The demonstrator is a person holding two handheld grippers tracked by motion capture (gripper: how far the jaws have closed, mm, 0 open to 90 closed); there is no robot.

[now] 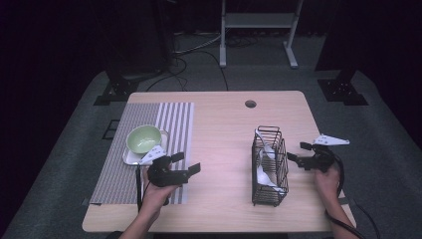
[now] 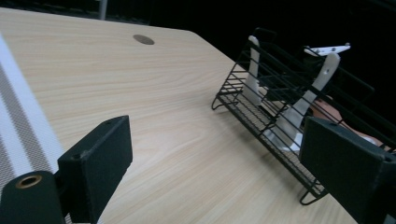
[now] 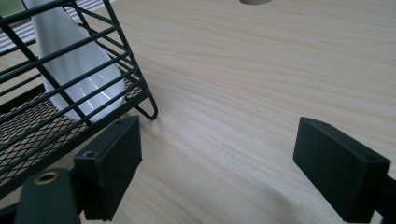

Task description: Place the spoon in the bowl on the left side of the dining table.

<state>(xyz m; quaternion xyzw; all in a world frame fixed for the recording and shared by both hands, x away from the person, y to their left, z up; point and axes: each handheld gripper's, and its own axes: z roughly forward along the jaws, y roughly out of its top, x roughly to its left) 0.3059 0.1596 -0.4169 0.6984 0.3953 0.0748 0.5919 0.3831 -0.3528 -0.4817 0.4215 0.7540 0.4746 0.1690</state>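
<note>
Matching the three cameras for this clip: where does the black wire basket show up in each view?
High view: wire basket stands right of centre on the table, just left of the right gripper.
Left gripper view: basket at upper right, white spoons inside.
Right gripper view: basket corner at upper left.
Shared landmark: the round hole in the tabletop.

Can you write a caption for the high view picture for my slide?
Two open hand-held grippers flank a black wire basket holding white spoons on a wooden table.
</note>
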